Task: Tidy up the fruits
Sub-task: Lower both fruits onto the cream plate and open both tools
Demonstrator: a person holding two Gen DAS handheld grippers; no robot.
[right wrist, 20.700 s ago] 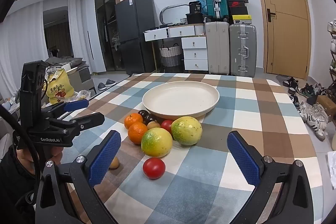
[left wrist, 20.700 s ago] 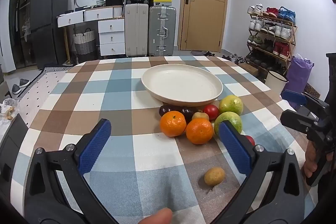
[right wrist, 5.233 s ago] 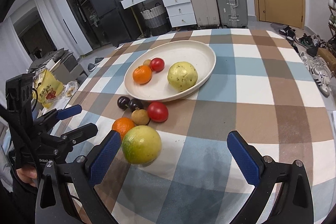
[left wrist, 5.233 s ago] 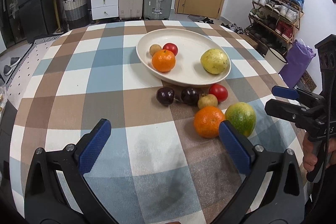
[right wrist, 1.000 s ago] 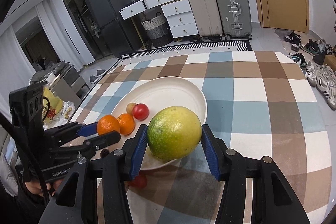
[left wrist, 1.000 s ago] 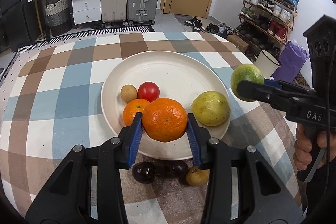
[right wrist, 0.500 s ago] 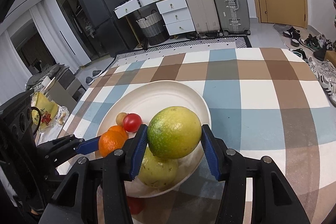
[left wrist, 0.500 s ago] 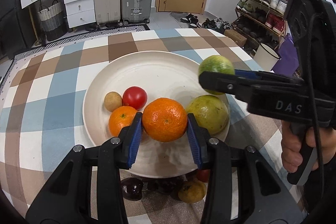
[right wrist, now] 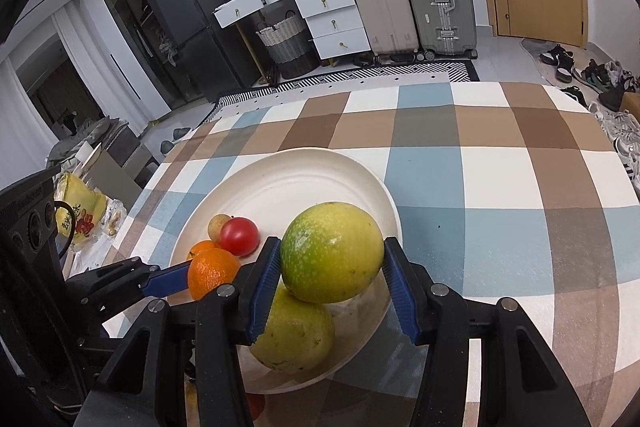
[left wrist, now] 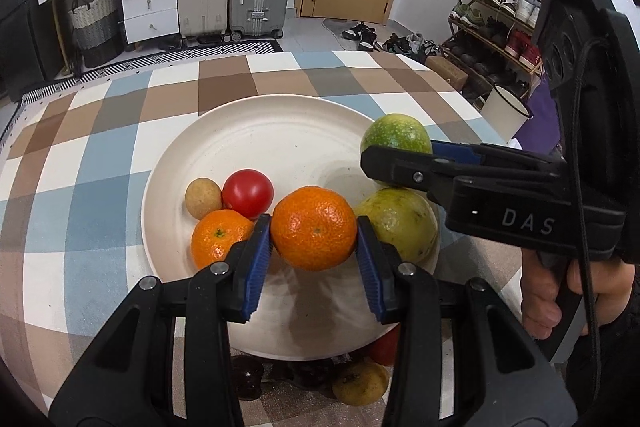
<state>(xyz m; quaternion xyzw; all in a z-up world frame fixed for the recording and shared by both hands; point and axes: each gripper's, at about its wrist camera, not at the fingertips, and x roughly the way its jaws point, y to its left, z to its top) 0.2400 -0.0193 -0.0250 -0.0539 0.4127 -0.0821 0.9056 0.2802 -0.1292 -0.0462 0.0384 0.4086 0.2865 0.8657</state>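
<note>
**Left wrist view: both claws loaded over the plate**

Left claw (left wrist: pixel 314 245) is clamped on an orange (left wrist: pixel 314 229), held above the near part of the plate (left wrist: pixel 280 131), beside a second orange (left wrist: pixel 218 237). Right claw (right wrist: pixel 330 267) grips a green-yellow fruit (right wrist: pixel 332 251) directly over a yellowish fruit (right wrist: pixel 296 335) lying in the plate; whether the two touch is unclear. More fruit sits on the bench (left wrist: pixel 100 167) nearby.

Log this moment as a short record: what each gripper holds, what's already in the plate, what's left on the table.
left gripper: shut on an orange, over the plate
right gripper: shut on a green citrus, over the plate's near-right side
in plate: second orange, tomato, small brown fruit, yellow-green citrus
on table, near the plate: dark fruits, a small yellowish fruit, a red one, mostly hidden
</note>
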